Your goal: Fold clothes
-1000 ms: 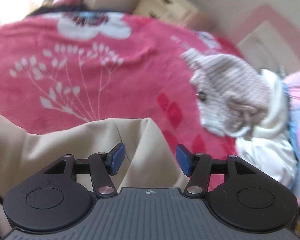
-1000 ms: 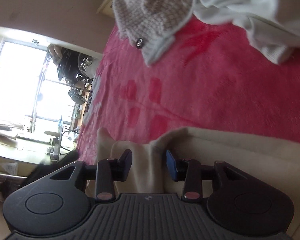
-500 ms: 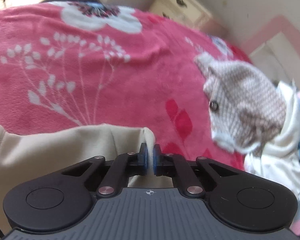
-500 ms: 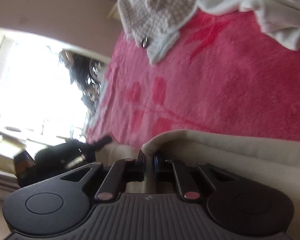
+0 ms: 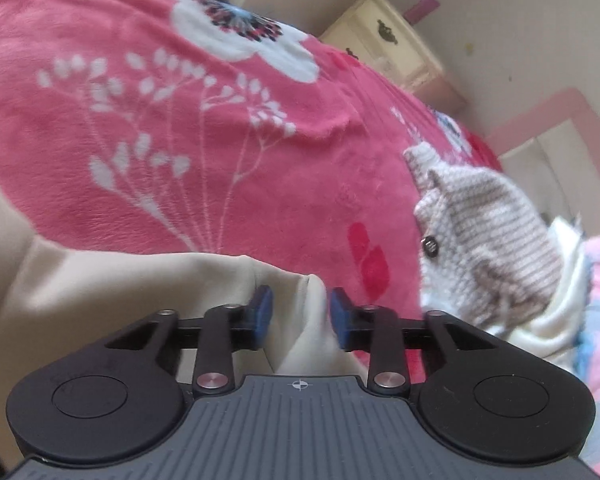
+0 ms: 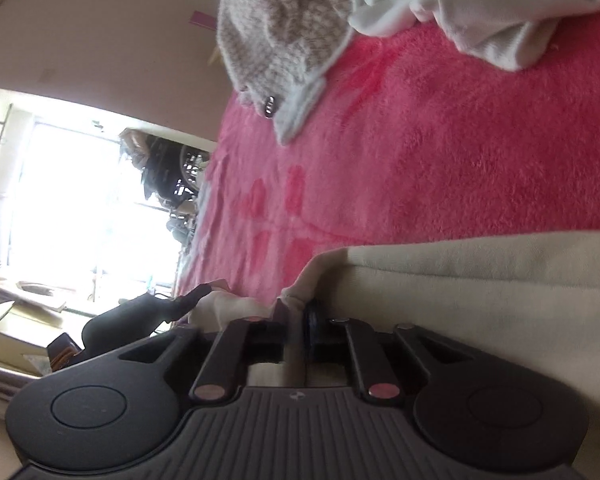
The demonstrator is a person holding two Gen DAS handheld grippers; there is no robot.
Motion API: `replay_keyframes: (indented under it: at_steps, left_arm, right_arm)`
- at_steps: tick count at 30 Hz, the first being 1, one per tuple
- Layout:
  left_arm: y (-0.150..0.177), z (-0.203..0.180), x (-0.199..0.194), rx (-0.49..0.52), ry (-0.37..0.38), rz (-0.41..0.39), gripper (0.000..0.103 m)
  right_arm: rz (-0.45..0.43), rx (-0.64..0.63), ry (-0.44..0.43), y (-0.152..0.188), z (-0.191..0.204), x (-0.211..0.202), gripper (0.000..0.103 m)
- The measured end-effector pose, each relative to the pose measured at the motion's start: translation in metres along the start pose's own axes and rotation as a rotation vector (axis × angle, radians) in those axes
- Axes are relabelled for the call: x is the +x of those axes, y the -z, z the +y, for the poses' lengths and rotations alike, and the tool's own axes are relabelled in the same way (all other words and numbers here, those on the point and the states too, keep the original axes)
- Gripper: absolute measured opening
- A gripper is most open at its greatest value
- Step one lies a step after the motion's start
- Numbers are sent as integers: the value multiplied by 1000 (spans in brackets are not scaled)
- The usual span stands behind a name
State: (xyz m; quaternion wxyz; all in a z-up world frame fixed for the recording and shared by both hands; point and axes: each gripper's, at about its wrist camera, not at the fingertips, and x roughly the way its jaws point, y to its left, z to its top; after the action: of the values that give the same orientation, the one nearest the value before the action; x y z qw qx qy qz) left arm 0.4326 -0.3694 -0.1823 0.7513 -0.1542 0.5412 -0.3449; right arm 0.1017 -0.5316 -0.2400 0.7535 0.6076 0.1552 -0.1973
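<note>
Presently, a beige garment (image 5: 112, 292) lies on the pink floral blanket (image 5: 204, 128) of a bed, with both grippers at its edge.
Left gripper (image 5: 301, 312): jaws have just been opening, blue pads spread, a raised fold of the beige garment between them, not pressed. Right gripper (image 6: 297, 322): jaws have just been opening, standing narrowly apart around a fold of the same garment; contact cannot be told. Beyond the garment, well apart, a knitted brown-striped garment (image 5: 488, 232) lies against a white garment (image 6: 480, 8). A cream dresser (image 5: 384, 48) stands past the blanket.
</note>
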Motion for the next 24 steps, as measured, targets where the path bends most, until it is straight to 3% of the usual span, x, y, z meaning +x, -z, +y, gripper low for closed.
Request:
replay_keyframes:
  at_steps: [2,3,7,12,14,18,24]
  left_arm:
    - [-5,5,-25,-52,-11,-26,50]
    - [-6,8,-38,-70,-14,-42,51]
    - [-7,17,-115,-111,19,-102,51]
    - [27,33,-243,-111,-1,-177,55]
    - [54,52,-298,-140,-5,-228,57]
    - [121,93,-374,-235,-69,-278,60]
    - [241,159,-422,-433,-152,-305,60]
  right_arm:
    - [-22,6,-25,-3,-1,-7,39]
    - [-32,12,-46,-5,0,-10,45]
    - [-76,2,-70,-7,9,-29,46]
    - [-69,-124,-88,5,40,-62,43]
    - [-27,-231,-98,24,61,-76,43]
    - [166,-469,-117,88,89,-89,41]
    - [454,-717,-114,196,110,-74,39]
